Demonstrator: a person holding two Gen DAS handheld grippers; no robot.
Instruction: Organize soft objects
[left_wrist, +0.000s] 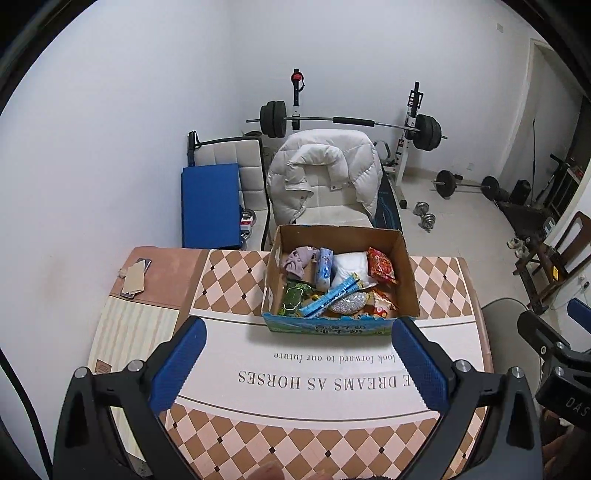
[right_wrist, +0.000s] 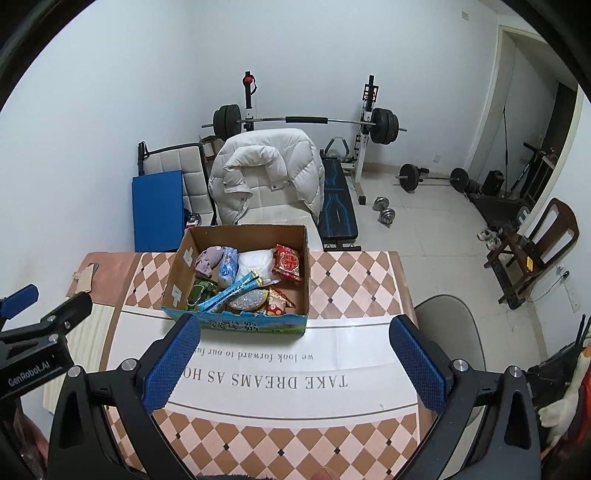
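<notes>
1. Both tools hang above the tabletop (left_wrist: 236, 273) with jaws spread wide and nothing between them; the left tool (left_wrist: 299, 354) and right tool (right_wrist: 295, 350) sit side by side, so the sorting looks not yet begun or between picks.
2. The soft things lie in a cardboard box (left_wrist: 406, 266) just ahead of both tools: a purple cloth (left_wrist: 297, 261), a white pouch (left_wrist: 349, 267), snack packets (left_wrist: 382, 266).
3. Next, I judge, one tool must reach forward and down into the box and close gently on one item.
4. The checkered tabletop bears printed words; behind the box stand a white jacket (left_wrist: 325, 173) on a chair and a barbell rack (left_wrist: 351, 122).
</notes>
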